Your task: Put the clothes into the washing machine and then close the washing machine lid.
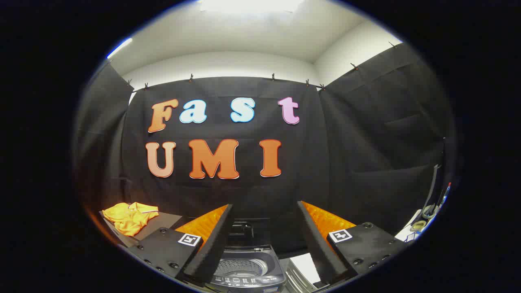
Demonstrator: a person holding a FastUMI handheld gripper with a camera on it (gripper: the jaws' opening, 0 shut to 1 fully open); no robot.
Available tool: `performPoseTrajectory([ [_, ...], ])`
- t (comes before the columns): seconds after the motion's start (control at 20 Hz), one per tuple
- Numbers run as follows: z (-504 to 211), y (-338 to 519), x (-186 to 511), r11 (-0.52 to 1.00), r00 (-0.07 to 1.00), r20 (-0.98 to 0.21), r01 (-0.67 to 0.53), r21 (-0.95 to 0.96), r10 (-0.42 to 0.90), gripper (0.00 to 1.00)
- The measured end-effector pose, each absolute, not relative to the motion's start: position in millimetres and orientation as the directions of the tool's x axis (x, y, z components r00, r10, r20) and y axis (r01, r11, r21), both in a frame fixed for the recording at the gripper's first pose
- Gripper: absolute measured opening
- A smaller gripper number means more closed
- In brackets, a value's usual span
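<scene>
Bright ceiling light (250,5) overhead w/ glare, dark booth below, strong fisheye bending at edges, sharp focus.

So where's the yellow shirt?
The yellow shirt lies crumpled on a dark stand, off to the left of the open tongs and the washing machine.

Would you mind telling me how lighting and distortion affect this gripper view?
Gripper view: a ceiling light glares overhead; fisheye bends the black cloth wall; the crumpled yellow garment and small dark top-loading washing machine, seen between the open gripper fingers, stay sharp and evenly lit.
</scene>
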State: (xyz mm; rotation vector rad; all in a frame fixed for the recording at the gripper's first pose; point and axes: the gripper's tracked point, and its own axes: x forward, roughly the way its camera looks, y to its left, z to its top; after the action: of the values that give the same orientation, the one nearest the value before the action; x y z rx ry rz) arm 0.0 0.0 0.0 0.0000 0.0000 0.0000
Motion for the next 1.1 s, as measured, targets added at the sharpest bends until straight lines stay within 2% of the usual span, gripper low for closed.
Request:
performPoseTrajectory([
  [0.65, -23.5, 50.0, 16.3, 0.998, 0.996, -0.061, -0.057, 0.027, 0.059, 0.98],
  [1.1, -20.4, 67.6, 15.8, 0.999, 0.999, -0.048, -0.026, 0.021, 0.027, 0.98],
])
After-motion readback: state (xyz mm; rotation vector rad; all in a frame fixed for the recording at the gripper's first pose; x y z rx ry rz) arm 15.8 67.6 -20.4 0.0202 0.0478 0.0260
